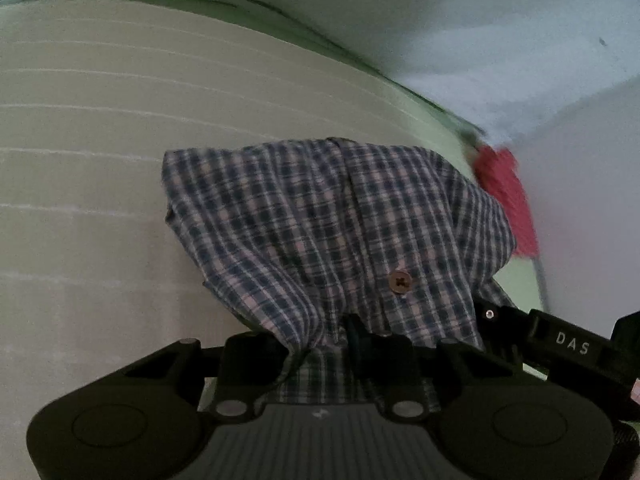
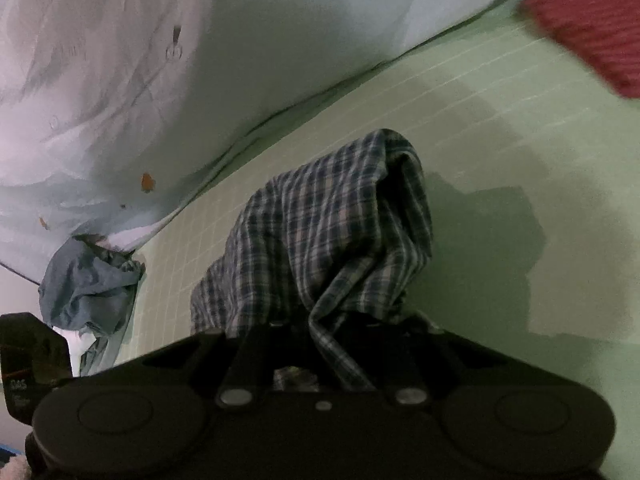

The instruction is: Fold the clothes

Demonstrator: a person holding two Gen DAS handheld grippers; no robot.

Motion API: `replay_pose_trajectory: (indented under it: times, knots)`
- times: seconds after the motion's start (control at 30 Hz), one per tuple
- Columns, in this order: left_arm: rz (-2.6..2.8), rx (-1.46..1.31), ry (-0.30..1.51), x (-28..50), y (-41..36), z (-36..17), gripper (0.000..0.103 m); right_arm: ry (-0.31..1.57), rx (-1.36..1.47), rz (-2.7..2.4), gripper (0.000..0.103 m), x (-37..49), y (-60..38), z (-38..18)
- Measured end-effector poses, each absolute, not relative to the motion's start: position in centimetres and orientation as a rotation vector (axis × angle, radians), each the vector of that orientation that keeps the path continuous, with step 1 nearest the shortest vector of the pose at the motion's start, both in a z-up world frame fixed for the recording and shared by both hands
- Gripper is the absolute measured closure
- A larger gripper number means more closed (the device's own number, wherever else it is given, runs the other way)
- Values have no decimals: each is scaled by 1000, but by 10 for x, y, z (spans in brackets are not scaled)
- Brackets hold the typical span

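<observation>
Left tongs: clamped on blue-and-white checked cotton shirt; cloth runs forward from them
Right tongs: pinching the same shirt; bunched directly ahead
Shirt: lifted off pale green gridded surface; spans both tongs; neither nearer

Left gripper has its jaws clamped on plaid cloth bunched between them; right gripper likewise pinches cloth between closed jaws.
</observation>
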State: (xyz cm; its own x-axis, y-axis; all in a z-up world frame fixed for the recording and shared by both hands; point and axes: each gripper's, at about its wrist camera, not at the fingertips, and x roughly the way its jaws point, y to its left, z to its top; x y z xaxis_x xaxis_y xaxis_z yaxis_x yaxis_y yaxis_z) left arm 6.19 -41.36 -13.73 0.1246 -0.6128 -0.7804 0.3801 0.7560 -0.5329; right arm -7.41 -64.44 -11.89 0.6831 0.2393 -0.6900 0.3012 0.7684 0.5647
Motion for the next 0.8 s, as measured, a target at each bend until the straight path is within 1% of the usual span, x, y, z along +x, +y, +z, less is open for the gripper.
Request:
replay_pose_trajectory:
  times: [0.2, 0.37, 0.53, 0.7, 0.77, 0.8]
  knots:
    - [-803, -188, 1182, 22, -486, -101, 73, 752, 709, -73, 89, -140, -702, -86]
    - [-814, -190, 1093, 1, -557, -70, 73, 680, 700, -10, 89, -159, -773, -65]
    - [-827, -193, 1000, -17, -629, -37, 73, 605, 624, 77, 89, -149, -862, -31]
    - [-879, -215, 876, 2, -712, 1, 72, 477, 548, 109, 89, -130, -949, 3]
    - [-899, -223, 846, 16, -744, 7, 71, 446, 576, 89, 88, -121, -986, 9]
    - [-892, -224, 837, 24, -760, 6, 65, 439, 586, 68, 86, -115, -1006, 10]
